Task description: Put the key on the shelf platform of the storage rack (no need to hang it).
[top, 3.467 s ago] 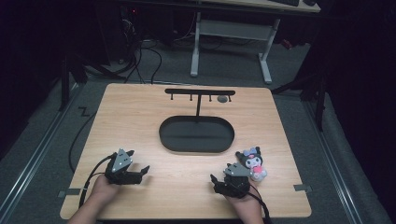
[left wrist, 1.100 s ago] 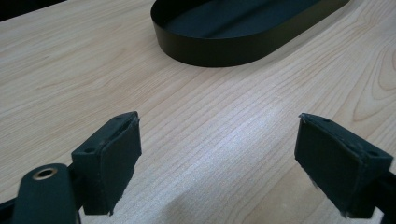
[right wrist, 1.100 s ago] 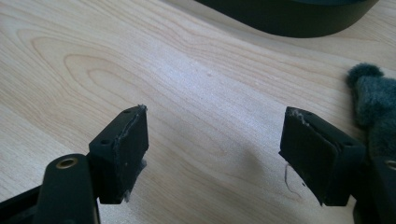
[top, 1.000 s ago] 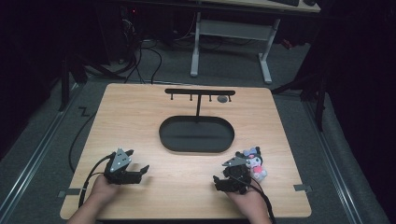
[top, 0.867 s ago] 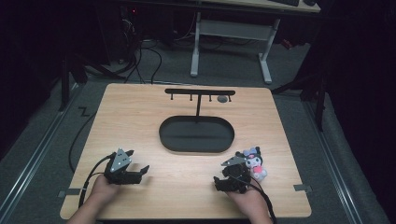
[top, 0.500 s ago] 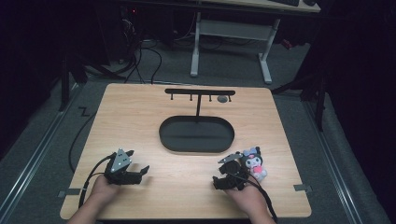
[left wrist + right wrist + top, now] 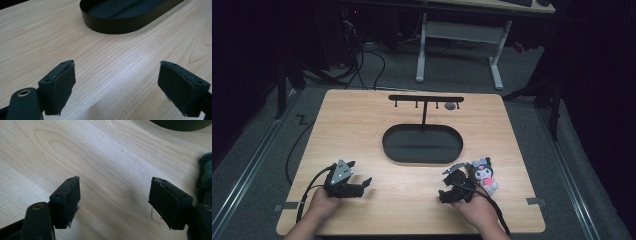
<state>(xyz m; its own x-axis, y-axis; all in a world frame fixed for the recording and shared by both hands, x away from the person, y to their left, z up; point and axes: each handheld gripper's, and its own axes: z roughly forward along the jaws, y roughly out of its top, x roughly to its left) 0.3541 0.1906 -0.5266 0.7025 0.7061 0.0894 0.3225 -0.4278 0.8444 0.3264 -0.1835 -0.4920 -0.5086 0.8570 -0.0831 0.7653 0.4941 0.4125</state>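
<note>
From above, the right gripper (image 7: 455,186) sits just left of the small black-and-pink plush doll (image 7: 483,175) at the light wooden table's (image 7: 362,130) near right, probably lining up a grab, while the left gripper (image 7: 354,184) idles near left. Left gripper view: jaws spread wide over bare wood, black oval metal tray (image 7: 130,15) ahead. Right gripper view: jaws gaping too, holding nothing, with the doll's dark fuzz (image 7: 205,170) just outside the right jaw.

No readable writing anywhere.

From where I stand, no letters, numbers, brands or signs can be made out on the pale wood worktop (image 7: 362,135), the black oval tray (image 7: 422,144), the rack (image 7: 426,99) behind it or the small plush toy (image 7: 482,173); its markings are too small to read.
</note>
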